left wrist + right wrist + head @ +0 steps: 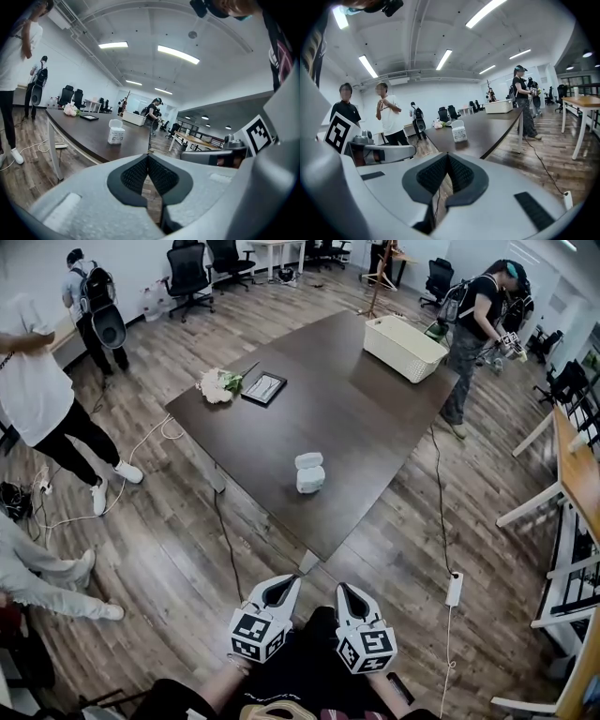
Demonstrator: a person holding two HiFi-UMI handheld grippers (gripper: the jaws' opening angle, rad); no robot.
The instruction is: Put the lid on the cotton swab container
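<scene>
The white cotton swab container [310, 479] stands near the front edge of the dark table [375, 418], its hinged lid [308, 461] flipped up. It also shows in the left gripper view as a small white tub [116, 134] and in the right gripper view [459, 134]. My left gripper [292, 581] and right gripper [340, 588] hang side by side below the table's near corner, well short of the container. Both are shut with nothing between the pads, as their own views confirm: left gripper [148, 157], right gripper [447, 155].
On the table lie a white basket [405, 348] at the far end, a flower bunch [218, 384] and a black tablet [264, 388]. Cables and a power strip [454, 589] lie on the wooden floor. People stand at the left and far right; a light desk [577, 465] is at the right.
</scene>
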